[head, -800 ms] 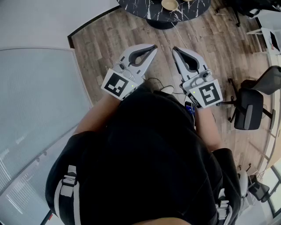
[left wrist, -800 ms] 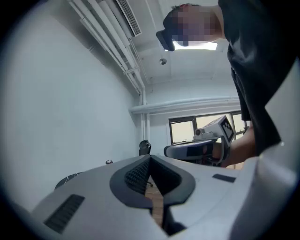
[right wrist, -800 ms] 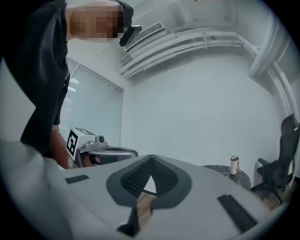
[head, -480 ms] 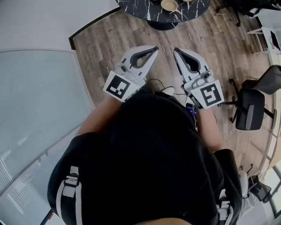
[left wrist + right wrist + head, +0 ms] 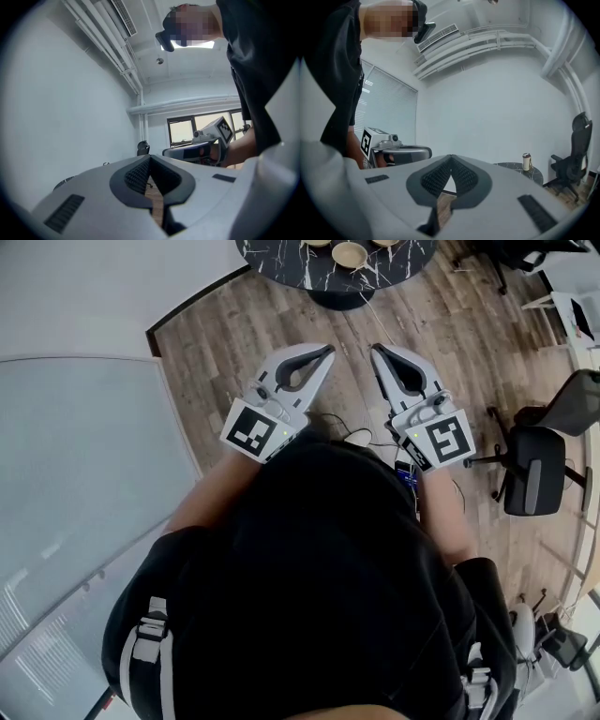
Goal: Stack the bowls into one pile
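Both tools are up in front of the person's chest, held level over the wooden floor (image 5: 234,343), and the head view looks right down on them. The left tool (image 5: 328,349) is clenched: in its own view the ribbed pads (image 5: 138,174) meet at the tips with nothing between them, only a sliver of floor showing through the gap lower down. The right tool (image 5: 376,350) is clenched too, its tips pressed together and just as empty. The two sit side by side, apart from each other, tips angled slightly inward, and each marker cube faces up toward the head camera. The bowls (image 5: 350,254) are well ahead of the tools, on the round dark marble table (image 5: 281,259) at the top edge of the head view. One tan bowl shows whole there, and two more beside it are cut off by the frame, so they lie next to one another rather than in one pile. Neither tool is anywhere near them. A black office chair (image 5: 534,470) stands off to the right on the floor, a frosted glass panel (image 5: 84,484) fills the left side, and thin cables (image 5: 342,420) trail on the boards just below the tools. In the right gripper view, a small can (image 5: 527,161) stands on a dark table top off to the right.
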A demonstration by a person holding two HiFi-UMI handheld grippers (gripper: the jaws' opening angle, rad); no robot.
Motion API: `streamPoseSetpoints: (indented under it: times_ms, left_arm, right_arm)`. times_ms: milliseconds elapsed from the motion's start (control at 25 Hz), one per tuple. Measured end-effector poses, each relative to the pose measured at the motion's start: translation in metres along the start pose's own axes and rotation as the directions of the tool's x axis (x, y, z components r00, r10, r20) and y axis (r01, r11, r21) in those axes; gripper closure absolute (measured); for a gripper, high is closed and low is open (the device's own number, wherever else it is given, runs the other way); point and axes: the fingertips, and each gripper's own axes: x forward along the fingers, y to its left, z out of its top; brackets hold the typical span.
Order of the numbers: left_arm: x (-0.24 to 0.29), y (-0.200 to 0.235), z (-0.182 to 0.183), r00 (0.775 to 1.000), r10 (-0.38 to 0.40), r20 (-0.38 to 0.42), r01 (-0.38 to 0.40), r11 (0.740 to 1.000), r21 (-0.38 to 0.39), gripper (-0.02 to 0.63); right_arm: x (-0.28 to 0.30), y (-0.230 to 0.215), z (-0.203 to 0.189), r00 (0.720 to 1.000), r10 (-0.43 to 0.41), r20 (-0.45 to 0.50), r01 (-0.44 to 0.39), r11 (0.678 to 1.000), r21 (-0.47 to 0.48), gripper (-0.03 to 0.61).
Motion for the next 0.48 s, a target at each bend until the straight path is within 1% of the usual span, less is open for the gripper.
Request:
streamPoseSetpoints:
  times_ms: [200,480]
  left_arm:
    - [0.010,0.001,0.001,1.000,0.001,-0.003,-0.001,1.000,0.008,0.611]
    - [0.029,0.006,0.002,1.000,-0.002,0.012,0.002,1.000,0.010,0.611]
  right_arm:
    - [-0.004,-0.004,0.001,1.000,-0.003,-0.008,0.003,1.000,-0.019,0.577]
    - [-0.008,-0.024,-0.001,0.999,-0.031,-0.019,0.031,0.999,-0.021,0.577]
